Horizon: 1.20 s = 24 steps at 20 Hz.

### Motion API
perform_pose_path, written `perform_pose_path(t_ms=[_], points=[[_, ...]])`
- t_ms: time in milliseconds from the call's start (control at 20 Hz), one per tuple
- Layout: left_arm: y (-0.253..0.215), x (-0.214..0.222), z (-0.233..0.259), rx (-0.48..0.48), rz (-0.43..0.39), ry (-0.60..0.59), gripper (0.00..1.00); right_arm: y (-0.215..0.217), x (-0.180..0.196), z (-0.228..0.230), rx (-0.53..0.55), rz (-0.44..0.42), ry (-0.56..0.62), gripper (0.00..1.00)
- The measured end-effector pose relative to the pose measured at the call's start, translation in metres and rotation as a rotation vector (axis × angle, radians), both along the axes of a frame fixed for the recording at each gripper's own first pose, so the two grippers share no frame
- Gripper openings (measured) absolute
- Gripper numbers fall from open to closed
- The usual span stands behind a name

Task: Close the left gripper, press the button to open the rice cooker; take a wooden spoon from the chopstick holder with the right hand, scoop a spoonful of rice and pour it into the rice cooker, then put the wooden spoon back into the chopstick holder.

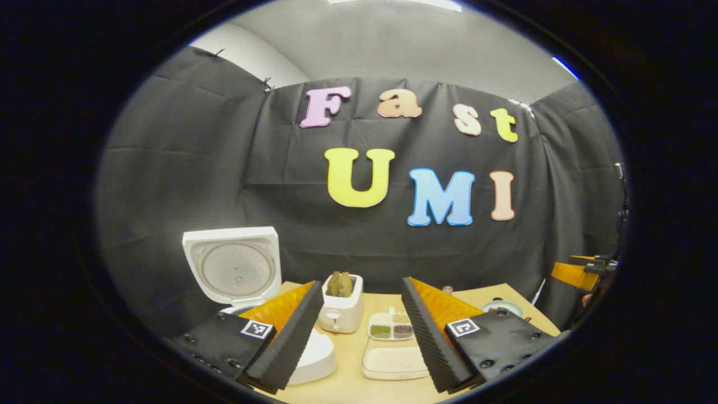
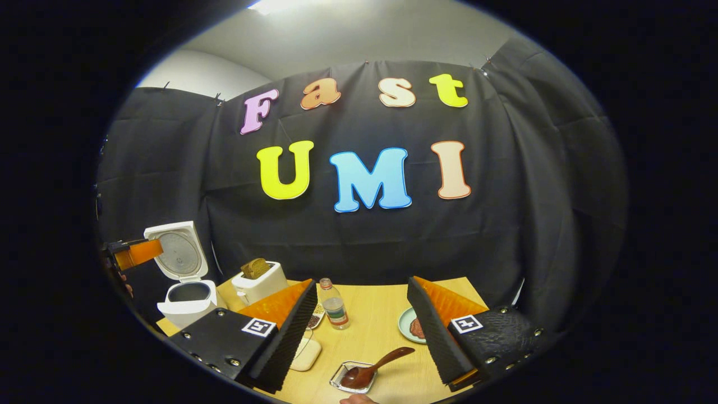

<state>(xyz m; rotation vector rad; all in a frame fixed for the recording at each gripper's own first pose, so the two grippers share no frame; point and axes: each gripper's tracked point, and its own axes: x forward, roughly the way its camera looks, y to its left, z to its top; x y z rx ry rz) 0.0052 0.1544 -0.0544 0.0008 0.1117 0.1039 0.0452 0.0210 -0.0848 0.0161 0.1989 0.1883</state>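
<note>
Standing open at 9 o'clock on the table (image 2: 387, 314), the rice cooker (image 2: 185, 303) is seen with lid raised. Both hand-held grippers, left (image 1: 362, 331) and right (image 2: 362, 331), are released, holding nothing. The spoon (image 2: 373, 367) is laid in a small tray (image 2: 339, 383) at 6 o'clock.

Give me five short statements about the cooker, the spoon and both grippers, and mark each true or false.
1. The white rice cooker has its lid up. True.
2. The brown wooden spoon is held by the right gripper. False: it lies with its bowl in a small clear tray, between the open fingers.
3. The left gripper is open. True.
4. The white toaster is empty. False: brown slices stick out of it.
5. A small plastic bottle stands upright on the wooden table. True.
</note>
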Motion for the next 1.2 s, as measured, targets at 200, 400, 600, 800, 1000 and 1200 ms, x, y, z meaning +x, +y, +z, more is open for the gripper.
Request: perform_pose_path(t_ms=[200, 400, 600, 800, 1000, 1200], points=[[0.075, 0.015, 0.031, -0.003, 0.052, -0.005, 0.96, 0.032, 0.003, 0.009, 0.001, -0.014, -0.02, 0.98], [0.159, 0.039, 0.047, -0.044, 0.131, -0.009, 0.97, 0.059, 0.006, 0.008, -0.017, -0.024, -0.022, 0.98], [0.231, 0.075, 0.059, -0.057, 0.227, -0.018, 0.96, 0.074, 0.01, 0.007, -0.028, -0.041, -0.014, 0.98], [0.278, 0.112, 0.058, -0.028, 0.301, -0.008, 0.97, 0.076, 0.013, 0.005, -0.042, -0.062, -0.004, 0.98], [0.315, 0.143, 0.048, -0.065, 0.415, -0.007, 0.96, 0.065, 0.017, 0.002, -0.053, -0.113, 0.002, 0.98], [0.341, 0.178, 0.025, -0.057, 0.466, 0.04, 0.96, 0.055, 0.022, 0.003, -0.057, -0.142, -0.009, 0.98]])
